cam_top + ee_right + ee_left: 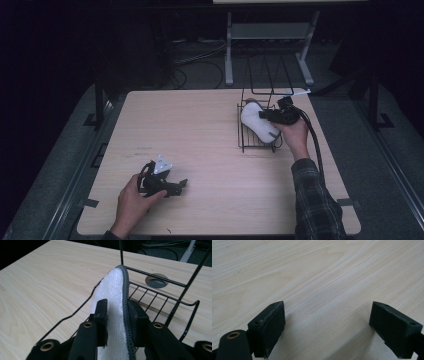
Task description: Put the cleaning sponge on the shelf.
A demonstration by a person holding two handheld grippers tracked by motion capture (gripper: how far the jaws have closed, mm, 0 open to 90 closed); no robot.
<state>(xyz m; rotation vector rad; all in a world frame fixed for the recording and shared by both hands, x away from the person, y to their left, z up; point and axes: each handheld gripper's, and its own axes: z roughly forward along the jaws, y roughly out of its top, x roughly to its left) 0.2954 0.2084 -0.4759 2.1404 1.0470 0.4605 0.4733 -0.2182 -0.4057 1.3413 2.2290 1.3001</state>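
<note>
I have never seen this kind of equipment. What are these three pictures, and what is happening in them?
A person sits at a wooden table and holds a hand tool with two black jaws in each hand. One picture is taken from above. The other two come from small cameras on the tools, looking along the jaws. The left gripper is open and rests low over bare wood. The right gripper is shut on a white pad with a grey edge, held in a black wire rack.

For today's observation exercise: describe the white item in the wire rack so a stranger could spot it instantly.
Find the wooden table, then the black wire rack near its far right corner. Standing on edge inside is a white fluffy pad with grey stitched trim, pinched by the right claw; nothing else there is white and soft.
</note>
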